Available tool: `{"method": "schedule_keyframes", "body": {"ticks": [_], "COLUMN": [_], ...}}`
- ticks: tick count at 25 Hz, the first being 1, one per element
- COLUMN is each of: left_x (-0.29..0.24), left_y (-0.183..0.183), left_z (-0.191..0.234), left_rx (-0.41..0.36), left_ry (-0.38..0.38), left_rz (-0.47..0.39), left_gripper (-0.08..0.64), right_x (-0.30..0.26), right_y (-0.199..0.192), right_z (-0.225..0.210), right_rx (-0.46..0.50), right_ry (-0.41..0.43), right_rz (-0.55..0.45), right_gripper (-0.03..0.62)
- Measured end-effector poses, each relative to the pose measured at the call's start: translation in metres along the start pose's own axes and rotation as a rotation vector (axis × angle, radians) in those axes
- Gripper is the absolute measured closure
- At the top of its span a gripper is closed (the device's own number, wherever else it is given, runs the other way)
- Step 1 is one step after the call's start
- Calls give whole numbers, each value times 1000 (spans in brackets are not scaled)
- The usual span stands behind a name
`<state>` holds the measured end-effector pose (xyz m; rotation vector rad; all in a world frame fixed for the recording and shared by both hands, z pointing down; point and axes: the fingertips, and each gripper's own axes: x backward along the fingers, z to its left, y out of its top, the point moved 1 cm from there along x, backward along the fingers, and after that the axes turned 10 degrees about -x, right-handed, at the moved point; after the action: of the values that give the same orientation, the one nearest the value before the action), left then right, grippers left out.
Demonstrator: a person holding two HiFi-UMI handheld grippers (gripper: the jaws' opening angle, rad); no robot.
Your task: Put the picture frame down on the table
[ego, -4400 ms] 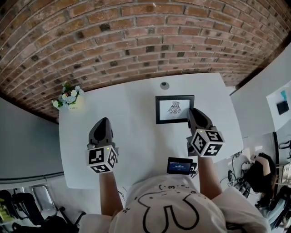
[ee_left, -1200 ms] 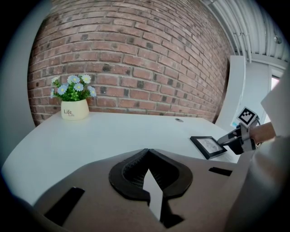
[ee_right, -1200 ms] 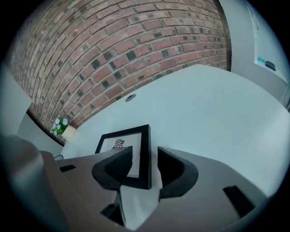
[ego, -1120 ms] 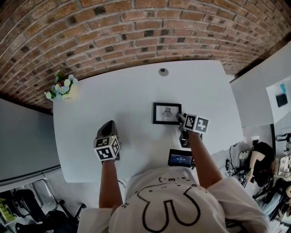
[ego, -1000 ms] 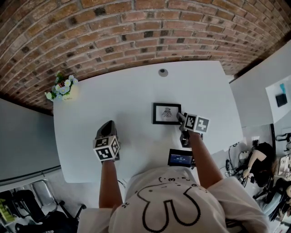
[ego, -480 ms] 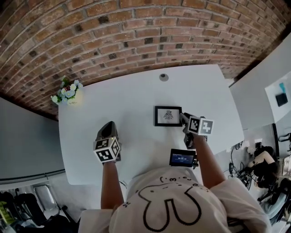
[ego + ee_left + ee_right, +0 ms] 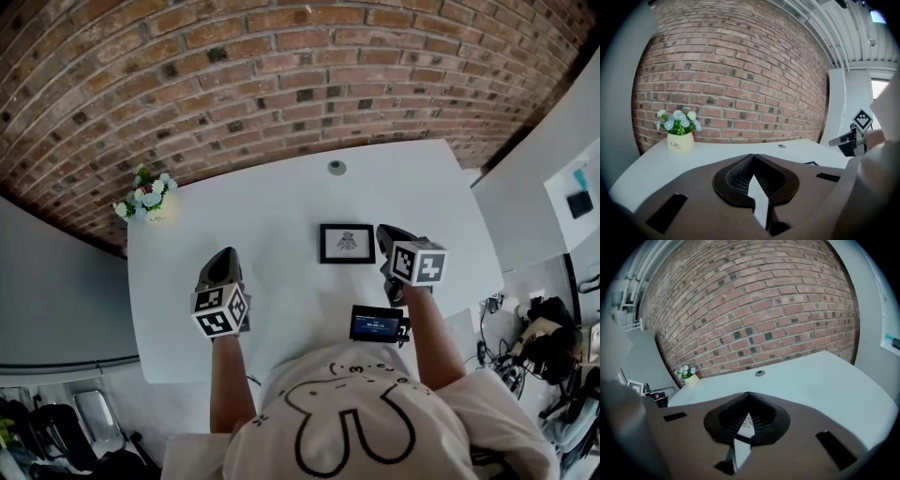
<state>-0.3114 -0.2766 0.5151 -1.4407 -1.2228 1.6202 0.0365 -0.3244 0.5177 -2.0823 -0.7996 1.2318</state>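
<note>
Picture frame (image 7: pixel 347 243) lies flat — long side across the table (image 7: pixel 272 211).

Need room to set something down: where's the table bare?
Bare: the wide stretch between flower pot and picture frame, and the far strip around the grommet. Crowded: frame, right gripper and small screen cluster at the near right.

Pic frame (image 7: pixel 746 421) mostly hidden behind right gripper (image 7: pixel 748 394); its drawing too small to ID.
</note>
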Motion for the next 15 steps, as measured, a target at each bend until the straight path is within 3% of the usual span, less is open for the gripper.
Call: {"method": "schedule_keyframes", "body": {"ticks": [9, 15], "left_x": [13, 21], "left_y": [37, 78], "left_z": [-4, -11], "left_rx": [-20, -52], "left_ry": [-5, -10], "left_rz": [-89, -178], "left_gripper": [551, 551], "right_x": [39, 62], "right_y": [43, 66], "right_z": [32, 54], "right_rx": [159, 217], "right_ry": [12, 42], "right_rz": [-211, -294], "right_gripper": [575, 575]}}
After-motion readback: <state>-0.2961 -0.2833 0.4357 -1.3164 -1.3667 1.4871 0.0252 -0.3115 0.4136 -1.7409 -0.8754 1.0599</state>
